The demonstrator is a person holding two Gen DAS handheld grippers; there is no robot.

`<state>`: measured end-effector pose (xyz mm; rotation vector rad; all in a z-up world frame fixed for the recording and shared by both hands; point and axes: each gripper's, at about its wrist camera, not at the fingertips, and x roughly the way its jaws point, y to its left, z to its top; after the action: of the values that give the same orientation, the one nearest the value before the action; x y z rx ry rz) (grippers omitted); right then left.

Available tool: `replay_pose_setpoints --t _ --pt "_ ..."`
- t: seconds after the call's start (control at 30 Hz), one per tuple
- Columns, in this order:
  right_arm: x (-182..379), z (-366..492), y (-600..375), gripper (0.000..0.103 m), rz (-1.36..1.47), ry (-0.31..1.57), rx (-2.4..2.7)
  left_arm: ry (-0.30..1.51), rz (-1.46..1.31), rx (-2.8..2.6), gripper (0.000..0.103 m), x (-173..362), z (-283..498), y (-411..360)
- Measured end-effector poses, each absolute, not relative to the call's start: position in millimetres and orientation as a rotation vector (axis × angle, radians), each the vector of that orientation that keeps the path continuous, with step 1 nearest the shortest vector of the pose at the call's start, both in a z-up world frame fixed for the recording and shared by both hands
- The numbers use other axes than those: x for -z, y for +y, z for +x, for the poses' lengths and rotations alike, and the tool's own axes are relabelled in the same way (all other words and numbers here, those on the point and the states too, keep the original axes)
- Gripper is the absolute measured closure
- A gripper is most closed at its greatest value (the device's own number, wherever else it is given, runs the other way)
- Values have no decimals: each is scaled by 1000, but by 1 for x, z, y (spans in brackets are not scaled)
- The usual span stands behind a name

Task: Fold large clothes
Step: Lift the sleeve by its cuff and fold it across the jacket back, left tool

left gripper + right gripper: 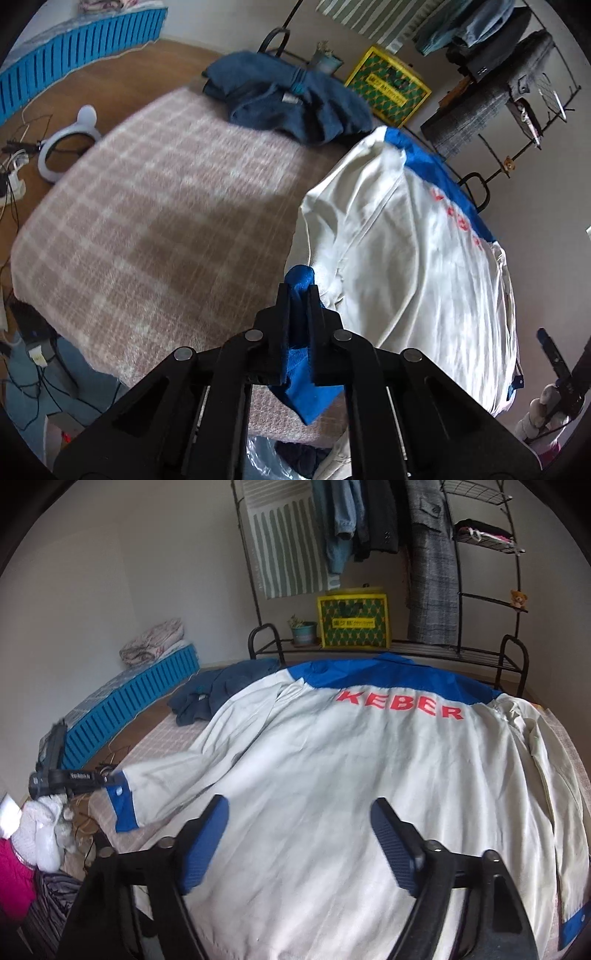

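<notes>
A large white jacket (332, 775) with a blue yoke and red lettering "KEBER" lies back-up on a checked blanket (155, 221). It also shows in the left wrist view (424, 258). My left gripper (299, 291) is shut on the blue cuff (301, 354) of the left sleeve and holds it at the near edge of the bed. The same gripper (96, 777) shows in the right wrist view, at the cuff (123, 805). My right gripper (299, 808) is open and empty, hovering over the jacket's lower back.
A dark blue garment (288, 99) is heaped at the far end of the bed. A metal clothes rack (480, 590) with hanging clothes, a yellow bag (352, 622) and a plant pot stands behind. Cables and a white ring light (70, 144) lie on the floor at left.
</notes>
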<state>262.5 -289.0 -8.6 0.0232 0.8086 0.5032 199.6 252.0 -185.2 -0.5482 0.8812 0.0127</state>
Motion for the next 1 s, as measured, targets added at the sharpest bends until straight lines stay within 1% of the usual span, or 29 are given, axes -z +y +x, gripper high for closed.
replay_pose_setpoints --t 0.03,0.07,0.1,0.2,0.33,0.43,0.57,0.77,0.87,0.9,0.93,1.0 --pt "12 267 -285 52 19 838 -519 848 -530 -13 98 173 197 251" --pt "15 272 -282 58 26 868 -533 813 -498 -11 99 159 194 248" --pt "18 276 -280 63 46 897 -544 780 -465 -10 99 145 193 245" --pt "24 286 -278 65 110 942 -579 697 -366 16 99 108 187 230" --pt "23 290 -273 65 137 959 -622 646 -209 116 99 77 180 187" --pt "18 305 -283 65 213 975 -641 631 -64 207 100 72 170 143" --pt "5 327 -296 63 253 970 -636 651 48 320 101 80 162 98" --pt "-8 374 -286 63 294 1001 -709 717 90 437 102 105 153 59" --pt "-2 395 -267 60 322 1039 -768 742 128 467 102 118 145 42" --pt "2 402 -260 56 325 1051 -774 749 148 476 102 123 143 36" --pt "6 408 -250 49 321 1066 -782 752 165 484 102 126 140 30" --pt "14 419 -231 48 301 1080 -793 759 194 498 102 132 137 22"
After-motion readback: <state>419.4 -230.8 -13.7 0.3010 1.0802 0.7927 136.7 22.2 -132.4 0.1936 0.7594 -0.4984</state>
